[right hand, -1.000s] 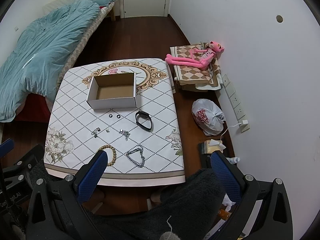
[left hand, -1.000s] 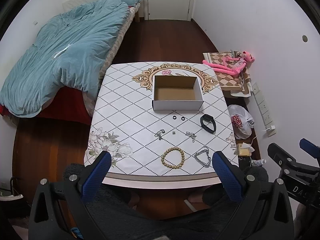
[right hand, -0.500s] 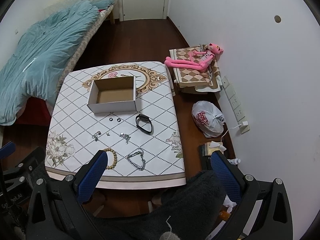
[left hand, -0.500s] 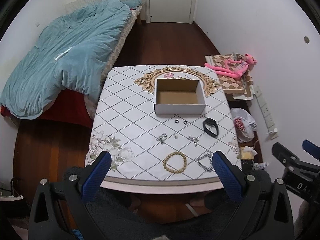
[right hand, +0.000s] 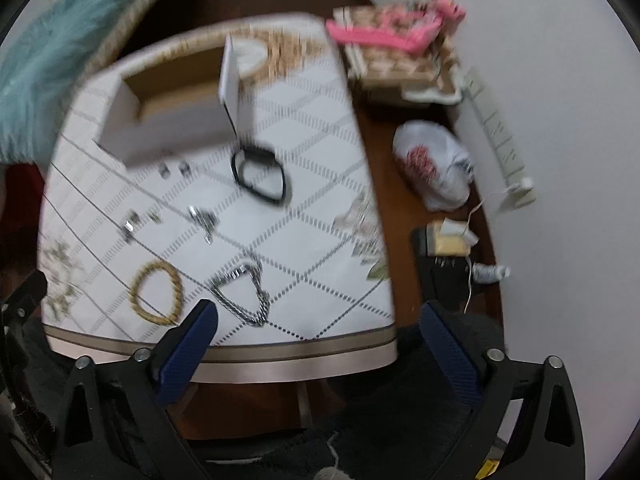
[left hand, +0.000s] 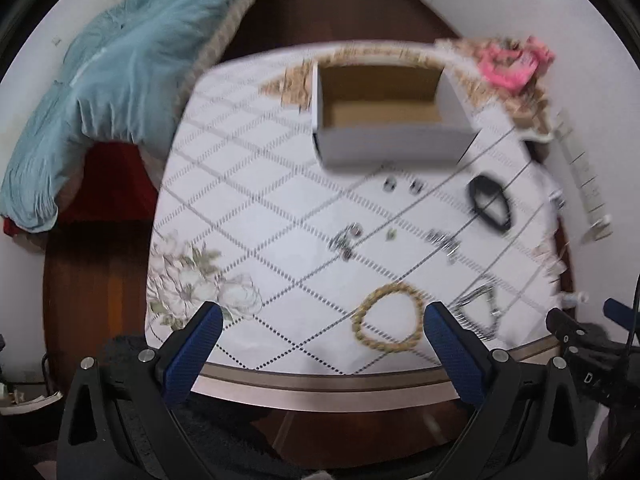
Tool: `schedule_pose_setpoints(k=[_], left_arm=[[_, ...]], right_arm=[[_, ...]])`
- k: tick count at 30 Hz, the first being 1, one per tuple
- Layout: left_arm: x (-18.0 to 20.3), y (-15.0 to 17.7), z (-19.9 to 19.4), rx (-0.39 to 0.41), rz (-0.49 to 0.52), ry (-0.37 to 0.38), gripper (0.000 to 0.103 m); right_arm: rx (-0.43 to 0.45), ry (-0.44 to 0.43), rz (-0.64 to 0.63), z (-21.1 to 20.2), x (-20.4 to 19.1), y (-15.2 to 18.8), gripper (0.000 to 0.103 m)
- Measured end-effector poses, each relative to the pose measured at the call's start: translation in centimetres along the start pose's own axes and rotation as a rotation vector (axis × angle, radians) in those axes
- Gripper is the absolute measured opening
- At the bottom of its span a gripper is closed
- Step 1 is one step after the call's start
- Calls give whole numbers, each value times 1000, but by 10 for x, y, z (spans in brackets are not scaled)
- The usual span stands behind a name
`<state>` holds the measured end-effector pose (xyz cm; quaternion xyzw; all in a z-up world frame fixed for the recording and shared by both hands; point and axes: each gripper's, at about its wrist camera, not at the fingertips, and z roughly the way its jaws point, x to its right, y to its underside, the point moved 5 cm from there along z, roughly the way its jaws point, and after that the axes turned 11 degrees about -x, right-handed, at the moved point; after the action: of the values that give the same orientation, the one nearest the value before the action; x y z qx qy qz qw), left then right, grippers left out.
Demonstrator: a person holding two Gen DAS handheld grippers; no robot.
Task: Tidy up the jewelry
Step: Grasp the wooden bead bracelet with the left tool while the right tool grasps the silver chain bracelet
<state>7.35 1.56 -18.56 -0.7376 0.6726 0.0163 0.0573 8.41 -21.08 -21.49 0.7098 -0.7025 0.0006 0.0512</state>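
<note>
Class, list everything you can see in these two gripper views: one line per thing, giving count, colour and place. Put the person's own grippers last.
Table: one, white with diamond pattern.
Box: one, white, open, far side of table.
Bead bracelet: one, tan, near edge.
Chain bracelet: one, silver, right of beads.
Black band: one, near box.
Small silver pieces: several, mid-table; blurred.
Blanket: one, teal, on bed.
Pink toy: one, beyond table.
Plastic bag: one, white, on floor.
Left gripper: blue fingers, open.
Right gripper: blue fingers, open.

Both my grippers empty, jaws spread wide. Left gripper [left hand: 323, 316] aimed 12 o'clock; right gripper [right hand: 318, 314] alongside at its 3 o'clock.
</note>
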Motion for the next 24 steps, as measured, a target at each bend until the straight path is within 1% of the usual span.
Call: schedule_pose_setpoints(k=[2,3,6,11,12,14,16,19,21,22,23,24], left_arm=[[2,0,20,-30,6,0,102],[1,1,29,-46,2,-9,102],[-4,3,51,-81,-14,11,102],[-2,6,78,-131,-17,51,101],[-2,8,83,-145,-19,68,96],[0,8,91,-166,-29,105,89],[1,9,100,-186,-34,136,86],[4,12,112,-213,-33,165,71],[8,14,120,-226,-23,178,47],[9,16,120,-215,-10,164,47],[12,16,119,-193,13,154,43],[13,17,119,-177,27,138,36]], right_arm=[[-46,-3,-11,26,-8,0,89],[-62,-9,-17,37,-11,0,88],[-94,-17,-24,63,-21,1,84],[-111,-39,-28,84,-32,2,80],[-113,-46,-28,86,-34,2,79],[-116,-51,-25,87,-35,1,77],[-114,-51,-22,89,-36,0,77],[-110,-61,-15,91,-35,-1,74],[-113,-66,-16,91,-35,-1,71],[-116,-67,-15,92,-35,-1,69],[-113,-76,-15,93,-35,0,68],[-112,-85,-12,93,-34,0,68]])
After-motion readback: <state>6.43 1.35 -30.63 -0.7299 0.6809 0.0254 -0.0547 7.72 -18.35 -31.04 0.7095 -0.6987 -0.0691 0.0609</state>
